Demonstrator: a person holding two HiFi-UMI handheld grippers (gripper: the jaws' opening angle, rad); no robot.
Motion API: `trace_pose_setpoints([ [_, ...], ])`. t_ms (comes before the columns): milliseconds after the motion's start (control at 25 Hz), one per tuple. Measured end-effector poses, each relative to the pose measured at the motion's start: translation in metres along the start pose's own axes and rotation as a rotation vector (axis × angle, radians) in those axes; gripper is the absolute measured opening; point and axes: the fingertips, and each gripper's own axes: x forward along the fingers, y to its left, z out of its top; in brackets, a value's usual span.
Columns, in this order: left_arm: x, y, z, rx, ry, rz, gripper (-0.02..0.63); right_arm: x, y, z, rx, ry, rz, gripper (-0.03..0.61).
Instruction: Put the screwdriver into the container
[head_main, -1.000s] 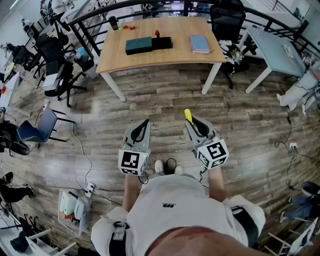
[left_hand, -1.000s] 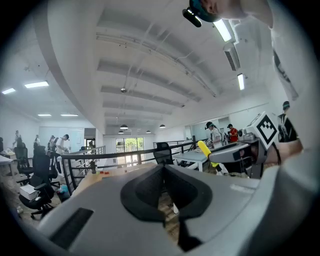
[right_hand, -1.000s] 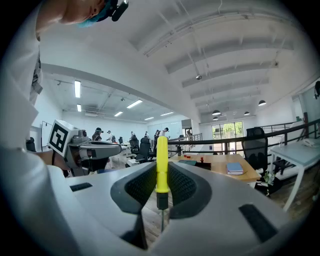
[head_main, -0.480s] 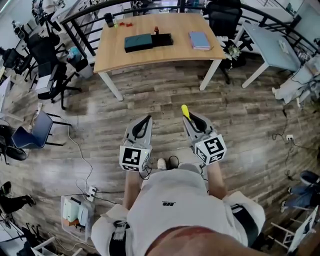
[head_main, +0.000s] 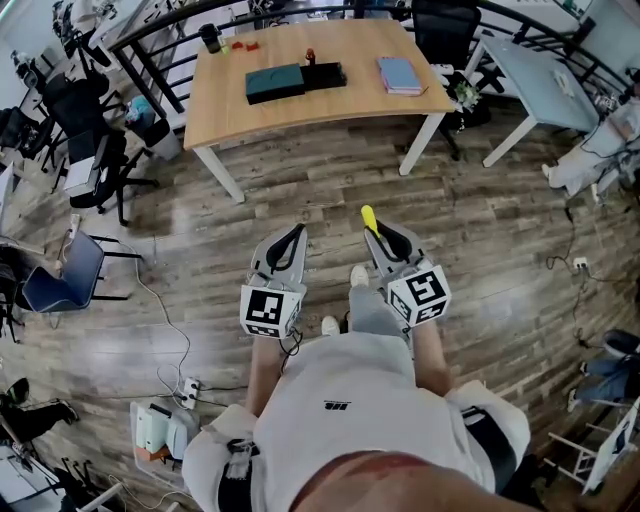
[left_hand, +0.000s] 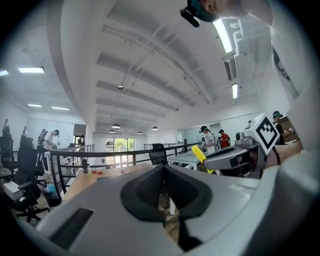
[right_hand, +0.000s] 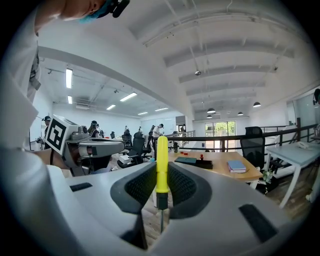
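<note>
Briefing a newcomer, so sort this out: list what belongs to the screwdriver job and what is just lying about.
Job: screwdriver, held by the right gripper; dark box on the wooden table, probably the container.

Lying about: blue book, black cup, black office chair, pale side table, blue chair.

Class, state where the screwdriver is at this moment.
The screwdriver is clamped between the jaws of the right tool. Its yellow handle points forward, above the wooden floor and short of the wooden table ahead.
</note>
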Motion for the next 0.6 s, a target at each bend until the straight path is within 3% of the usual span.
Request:
trace_pose_setpoints([
  [600, 0.113, 0.06, 0.0, 0.015, 0.004, 0.033, 0.011, 0.097, -0.093, 0.009, 0.007, 0.002, 0.029, 0.06],
])
